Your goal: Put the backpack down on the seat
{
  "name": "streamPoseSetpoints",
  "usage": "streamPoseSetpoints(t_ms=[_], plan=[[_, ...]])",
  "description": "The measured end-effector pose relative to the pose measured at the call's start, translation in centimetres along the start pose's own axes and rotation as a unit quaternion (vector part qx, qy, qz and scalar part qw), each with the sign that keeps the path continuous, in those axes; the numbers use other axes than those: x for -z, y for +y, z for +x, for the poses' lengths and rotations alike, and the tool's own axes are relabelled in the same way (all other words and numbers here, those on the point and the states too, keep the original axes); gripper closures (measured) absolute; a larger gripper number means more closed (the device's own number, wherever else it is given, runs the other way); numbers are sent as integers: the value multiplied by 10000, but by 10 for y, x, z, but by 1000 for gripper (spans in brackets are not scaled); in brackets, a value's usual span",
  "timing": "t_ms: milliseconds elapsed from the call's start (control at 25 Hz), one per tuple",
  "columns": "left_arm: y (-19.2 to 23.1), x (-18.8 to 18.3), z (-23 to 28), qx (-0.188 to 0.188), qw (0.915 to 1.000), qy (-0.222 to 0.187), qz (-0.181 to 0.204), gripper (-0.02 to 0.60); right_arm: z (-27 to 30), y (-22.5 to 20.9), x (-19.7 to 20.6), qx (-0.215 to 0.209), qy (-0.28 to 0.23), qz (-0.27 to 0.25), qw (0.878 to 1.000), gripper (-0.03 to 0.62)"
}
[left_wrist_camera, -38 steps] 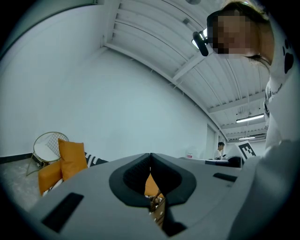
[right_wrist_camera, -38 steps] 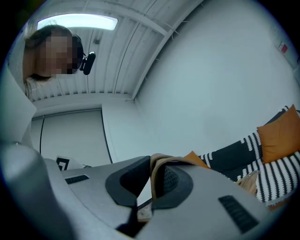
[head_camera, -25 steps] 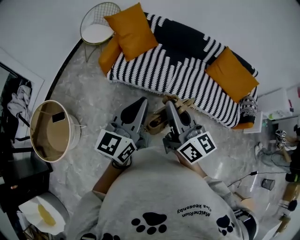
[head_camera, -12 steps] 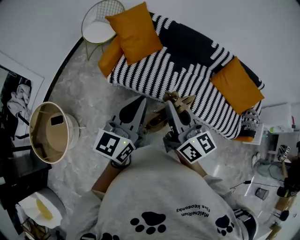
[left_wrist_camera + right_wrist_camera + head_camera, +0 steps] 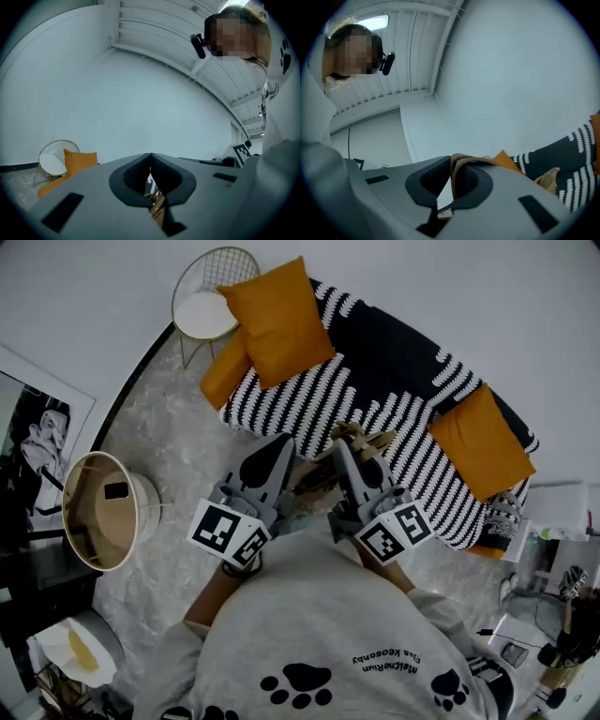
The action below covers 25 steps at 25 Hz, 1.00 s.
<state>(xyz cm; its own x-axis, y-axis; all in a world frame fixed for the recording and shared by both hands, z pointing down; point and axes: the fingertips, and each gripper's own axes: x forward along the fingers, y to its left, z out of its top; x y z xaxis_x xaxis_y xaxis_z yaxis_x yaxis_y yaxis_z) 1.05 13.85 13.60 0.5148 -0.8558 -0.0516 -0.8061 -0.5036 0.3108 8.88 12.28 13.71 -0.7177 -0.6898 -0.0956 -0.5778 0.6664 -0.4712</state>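
Head view: the tan backpack (image 5: 323, 476) is right at the front edge of the striped knit sofa (image 5: 375, 381). Sofa's middle is open, with three plump orange cushions (image 5: 274, 320) at its ends.

Left gripper view: left claw (image 5: 150, 158) is pinched together at the tips.

Right gripper view: right claw (image 5: 452, 164) clamps the backpack's flat strap (image 5: 466, 159).

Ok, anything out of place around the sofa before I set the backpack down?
One thing: at the sofa's left end, a smaller orange cushion sits lower than the big orange cushion, seemingly slipped over the edge beside the wire chair. Otherwise nothing stands out; the backpack hangs by its strap from the right gripper.
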Motion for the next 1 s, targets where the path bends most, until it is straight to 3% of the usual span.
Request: streamPoseSetpoints(t_ms=[320,520,720,1000], plan=[[20,-15,14,-223,9996,-157,77,561,37,-3,-11,-376,130,-73,9992,554],[29,2,51,-479,9988,-26,-14,561,56,-50,-19,-468,249,68,9986,554],[41,7,49,-711,9974,51,-66,561,65,-57,-11,-505,383,215,9978,554],[56,15,52,-598,9980,126,-151,561,74,-60,1,-442,418,321,9976,554]])
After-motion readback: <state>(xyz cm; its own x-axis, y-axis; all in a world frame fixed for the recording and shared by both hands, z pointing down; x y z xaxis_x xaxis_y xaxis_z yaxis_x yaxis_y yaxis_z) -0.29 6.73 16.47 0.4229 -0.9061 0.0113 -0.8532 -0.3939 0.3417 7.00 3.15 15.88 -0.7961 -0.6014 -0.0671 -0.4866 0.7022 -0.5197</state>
